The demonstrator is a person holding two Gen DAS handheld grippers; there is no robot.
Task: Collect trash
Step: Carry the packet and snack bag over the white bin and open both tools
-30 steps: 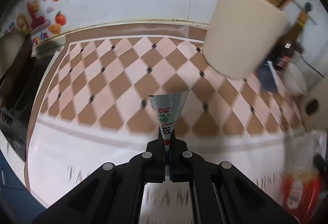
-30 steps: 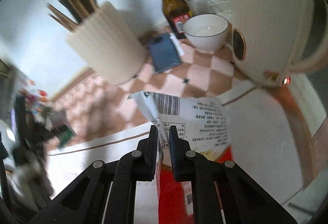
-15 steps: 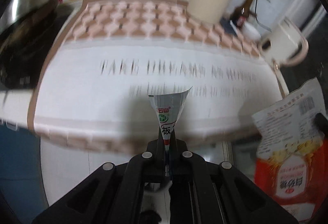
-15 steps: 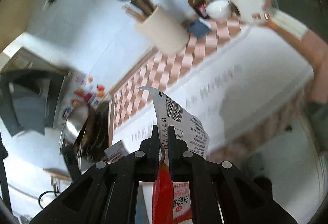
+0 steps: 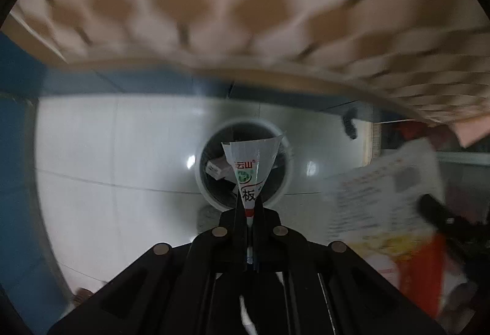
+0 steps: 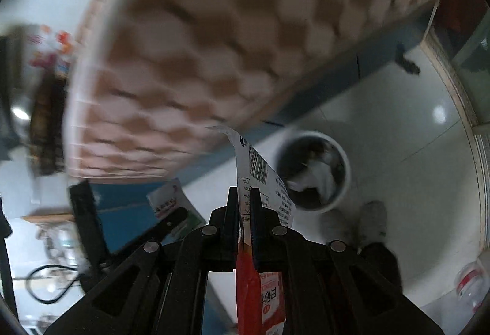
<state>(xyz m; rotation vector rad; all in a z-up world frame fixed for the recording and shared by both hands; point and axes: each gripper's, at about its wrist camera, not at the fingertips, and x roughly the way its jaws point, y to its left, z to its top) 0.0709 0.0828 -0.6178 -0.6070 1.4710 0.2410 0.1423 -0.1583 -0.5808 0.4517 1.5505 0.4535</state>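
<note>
Both hand-held grippers have swung down off the desk top since half a second ago, and now the floor and a bin fill the lower half of each view. Left hand-held gripper [image 5: 249, 211] is clamped tight on a small sachet [image 5: 251, 172], which fans out above the fingers at frame centre, right in front of the bin [image 5: 202, 178]. That bin sits on the pale tiled floor [image 5: 116, 169] in the middle of the left view, round and white-rimmed, with scraps already lying inside. At the right edge of that view the big snack bag [image 5: 382, 197] shows, blurred, red at the bottom and white with print above.

Over to the right view: the right hand-held gripper [image 6: 244, 200] is pinched narrow on that same snack bag [image 6: 260, 175], barcode side up, the red part hanging below the fingers at bottom centre. Its bin [image 6: 344, 178] lies right of centre, beside the bag's upper edge in the picture. The chequered cloth [image 6: 214, 59] hanging off the desk smears across the top of both frames, badly blurred. Lower left, the sachet [image 6: 171, 203] turns up again, probably in the other gripper, though the blur makes that hard to call. A pair of shoes [image 6: 372, 220] shows just below the bin.
</note>
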